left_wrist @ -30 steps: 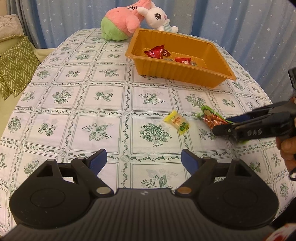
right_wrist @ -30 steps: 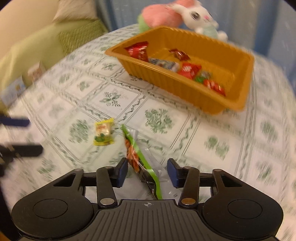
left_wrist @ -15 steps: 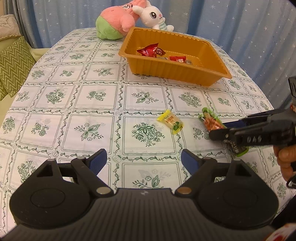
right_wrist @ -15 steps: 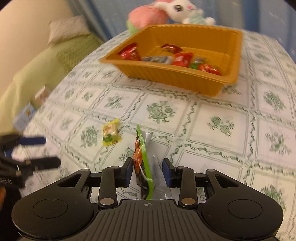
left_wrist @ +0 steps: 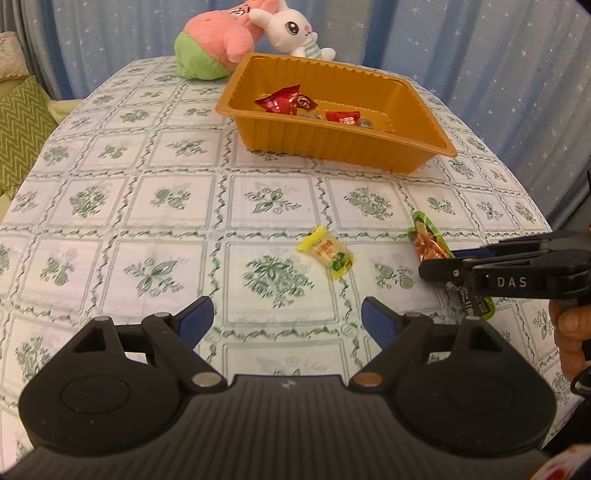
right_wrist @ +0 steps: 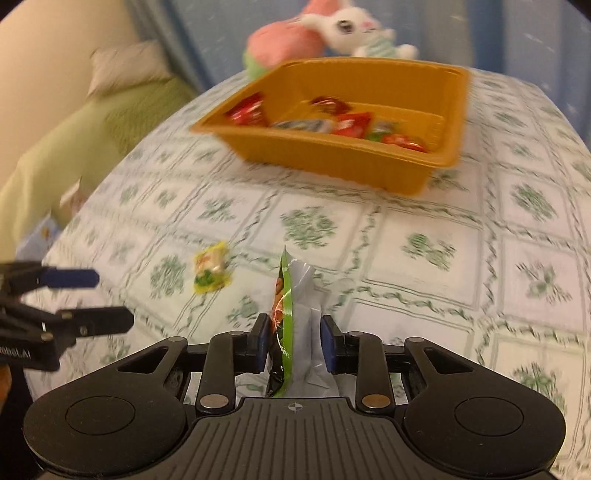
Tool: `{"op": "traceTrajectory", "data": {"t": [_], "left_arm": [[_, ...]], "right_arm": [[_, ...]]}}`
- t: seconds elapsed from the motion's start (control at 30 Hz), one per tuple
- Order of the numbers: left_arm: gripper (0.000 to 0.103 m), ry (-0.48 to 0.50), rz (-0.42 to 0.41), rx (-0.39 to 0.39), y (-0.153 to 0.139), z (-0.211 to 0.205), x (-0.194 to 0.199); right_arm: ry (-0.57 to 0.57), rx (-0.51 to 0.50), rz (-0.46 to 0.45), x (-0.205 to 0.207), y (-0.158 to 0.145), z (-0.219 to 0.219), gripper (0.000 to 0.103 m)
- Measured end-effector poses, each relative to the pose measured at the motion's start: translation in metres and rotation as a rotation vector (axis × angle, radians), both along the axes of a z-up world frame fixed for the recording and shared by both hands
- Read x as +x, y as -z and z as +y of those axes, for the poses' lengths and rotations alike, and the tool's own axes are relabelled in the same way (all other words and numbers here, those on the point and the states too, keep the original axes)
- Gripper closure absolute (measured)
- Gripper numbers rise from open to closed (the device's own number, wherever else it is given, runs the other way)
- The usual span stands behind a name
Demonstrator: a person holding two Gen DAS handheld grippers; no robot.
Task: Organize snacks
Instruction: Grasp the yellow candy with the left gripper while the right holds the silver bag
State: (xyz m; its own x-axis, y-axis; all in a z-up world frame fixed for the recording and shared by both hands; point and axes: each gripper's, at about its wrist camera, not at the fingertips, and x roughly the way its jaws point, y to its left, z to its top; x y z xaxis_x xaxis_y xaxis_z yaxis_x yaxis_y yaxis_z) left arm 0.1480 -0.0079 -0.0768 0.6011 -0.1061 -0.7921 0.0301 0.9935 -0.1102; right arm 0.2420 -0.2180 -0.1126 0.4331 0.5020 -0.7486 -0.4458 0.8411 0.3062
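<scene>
My right gripper [right_wrist: 293, 341] is shut on a green-edged snack packet [right_wrist: 286, 306], held on edge just above the tablecloth; it also shows in the left wrist view [left_wrist: 428, 242], where the right gripper [left_wrist: 439, 260] comes in from the right. A small yellow candy [left_wrist: 327, 253] lies on the cloth left of it, also in the right wrist view [right_wrist: 210, 271]. My left gripper [left_wrist: 286, 319] is open and empty, near the front edge, short of the candy. The orange tray [left_wrist: 332, 142] holds several red-wrapped snacks and stands farther back; it also shows in the right wrist view [right_wrist: 332, 162].
Two plush toys, a pink-green one [left_wrist: 210, 48] and a white rabbit [left_wrist: 295, 31], sit behind the tray at the table's far edge. A green sofa [right_wrist: 74, 147] stands to the left of the table. Blue curtains hang behind.
My right gripper has closed on the green snack packet and lifted it off the cloth, turning it on edge. My left gripper has stayed open and shifted slightly.
</scene>
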Motion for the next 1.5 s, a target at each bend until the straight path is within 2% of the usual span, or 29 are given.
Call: {"op": "traceTrajectory", "data": {"t": [0.1, 0.3, 0.37, 0.47, 0.57, 0.67, 0.8, 0.87, 1.03, 1.5], "left_arm": [[0.019, 0.007, -0.006, -0.021, 0.004, -0.003, 0.009], [0.032, 0.008, -0.028, -0.078, 0.012, -0.009, 0.026], [0.047, 0.011, -0.033, -0.097, 0.016, -0.011, 0.032], [0.059, 0.011, -0.030, -0.130, 0.021, -0.015, 0.040], [0.059, 0.017, -0.034, -0.144, 0.025, -0.021, 0.047], [0.061, 0.019, -0.036, -0.125, 0.030, -0.026, 0.055], [0.067, 0.052, -0.049, -0.044, 0.031, -0.036, 0.059], [0.082, 0.067, -0.056, 0.017, 0.031, -0.039, 0.058], [0.084, 0.101, -0.049, 0.059, 0.028, -0.039, 0.049], [0.084, 0.049, -0.066, -0.008, -0.009, -0.027, 0.011]], "right_arm": [[0.066, 0.029, -0.008, -0.005, -0.002, -0.008, 0.074], [0.196, 0.092, -0.017, -0.010, -0.008, -0.024, 0.074], [0.216, 0.104, -0.013, -0.010, -0.009, -0.026, 0.074], [0.225, 0.107, -0.014, -0.011, -0.009, -0.026, 0.074], [0.242, 0.112, -0.014, -0.012, -0.009, -0.028, 0.074], [0.260, 0.117, -0.016, -0.013, -0.009, -0.029, 0.074], [0.264, 0.106, -0.026, -0.015, -0.009, -0.028, 0.074], [0.268, 0.101, -0.027, -0.016, -0.009, -0.029, 0.074], [0.278, 0.108, -0.021, -0.019, -0.009, -0.028, 0.074], [0.288, 0.151, -0.038, -0.039, -0.039, -0.015, 0.074]]}}
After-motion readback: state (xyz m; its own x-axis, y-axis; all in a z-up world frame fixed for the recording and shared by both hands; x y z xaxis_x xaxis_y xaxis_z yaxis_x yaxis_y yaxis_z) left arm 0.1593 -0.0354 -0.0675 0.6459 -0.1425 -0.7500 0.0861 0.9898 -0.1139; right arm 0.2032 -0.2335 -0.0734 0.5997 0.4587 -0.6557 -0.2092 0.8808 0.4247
